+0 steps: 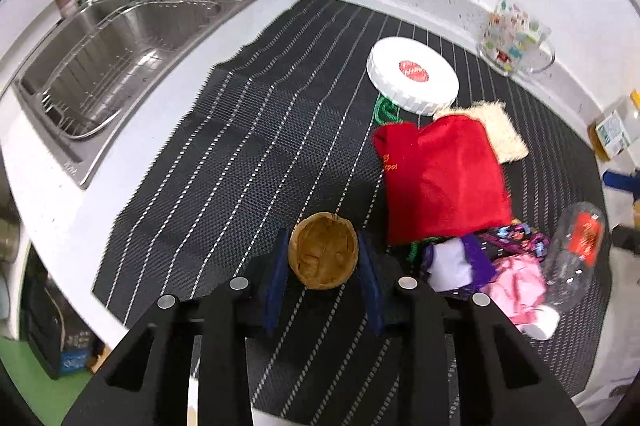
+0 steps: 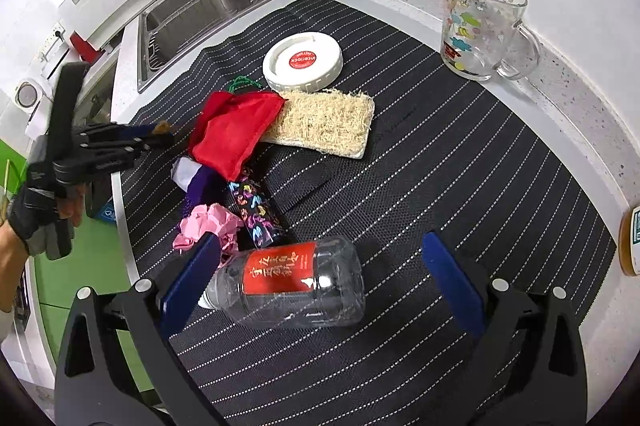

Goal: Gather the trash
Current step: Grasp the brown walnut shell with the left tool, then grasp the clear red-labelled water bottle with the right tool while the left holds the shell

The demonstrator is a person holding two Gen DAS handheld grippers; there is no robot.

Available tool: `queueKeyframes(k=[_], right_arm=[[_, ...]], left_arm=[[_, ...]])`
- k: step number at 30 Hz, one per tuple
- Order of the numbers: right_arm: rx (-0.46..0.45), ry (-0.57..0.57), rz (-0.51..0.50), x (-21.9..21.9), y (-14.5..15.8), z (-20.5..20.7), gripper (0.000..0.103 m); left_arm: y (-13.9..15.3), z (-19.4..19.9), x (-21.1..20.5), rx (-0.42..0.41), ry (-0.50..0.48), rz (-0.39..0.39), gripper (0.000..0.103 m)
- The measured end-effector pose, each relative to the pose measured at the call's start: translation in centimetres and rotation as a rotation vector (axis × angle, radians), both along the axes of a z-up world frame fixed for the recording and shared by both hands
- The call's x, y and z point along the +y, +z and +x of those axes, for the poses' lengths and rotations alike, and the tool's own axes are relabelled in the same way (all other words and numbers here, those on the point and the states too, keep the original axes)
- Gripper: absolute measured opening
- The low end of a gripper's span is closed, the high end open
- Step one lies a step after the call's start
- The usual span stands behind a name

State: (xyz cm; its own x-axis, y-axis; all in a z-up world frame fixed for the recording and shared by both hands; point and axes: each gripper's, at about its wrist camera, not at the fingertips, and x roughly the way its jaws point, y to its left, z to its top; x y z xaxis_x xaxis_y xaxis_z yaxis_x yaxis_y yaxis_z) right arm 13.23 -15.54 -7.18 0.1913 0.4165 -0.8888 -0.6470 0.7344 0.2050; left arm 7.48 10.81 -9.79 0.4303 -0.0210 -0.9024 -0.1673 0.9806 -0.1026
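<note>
Brown against the black striped mat [image 1: 224,161]: finds half a walnut shell [image 1: 323,253] caught in the left gripper [image 1: 323,246], hollow side towards the camera, with both blue pads set against its flanks, so reads as clamped on it rather than merely straddling it. Leaves that hand occupied, then, and puts the next pickup on the other one. Shows the right gripper [image 2: 320,242] with jaws wide apart and nothing gripped, tilted down over the clear plastic bottle [image 2: 296,282] with the red label. Places the bottle on its side on the mat, directly between the two blue pads, white cap [image 2: 206,300] close beside the pad on the left of the right wrist view, base well short of the pad on the right. Matters most here: runs the bottle's long axis across the gap, roughly along the line on which the jaws would meet, not across it. Would probably squeeze it end to end, cap against base, and risk it popping out or buckling. Suggests rolling the wrist towards a quarter turn first, so as to take the barrel across its narrow width. Keeps the crumpled pink paper [image 2: 204,226] just beyond the cap end, touching or nearly touching the left-hand pad, hence likely to be nudged.
</note>
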Motion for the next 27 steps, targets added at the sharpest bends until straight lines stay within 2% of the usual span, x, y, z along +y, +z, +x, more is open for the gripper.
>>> queueKeyframes(k=[7, 11, 17, 27], right_arm=[[0.028, 0.05, -0.022, 0.4, -0.9, -1.3, 0.099], [-0.004, 0.173, -0.079, 1.1, -0.7, -2.0, 0.099], [-0.09, 0.55, -0.214, 2.9, -1.2, -2.8, 0.099], [-0.181, 1.003, -0.299, 4.9, -3.1, -5.1, 0.097]], left_arm=[[2.3, -2.1, -0.8, -0.032, 0.024, -0.013, 0.033], [3.0, -3.4, -1.2, -0.038, 0.037, -0.031, 0.033], [3.6, -4.7, -1.7, -0.044, 0.066, -0.048, 0.033], [4.5, -7.4, -1.5, -0.053, 0.168, -0.057, 0.033]])
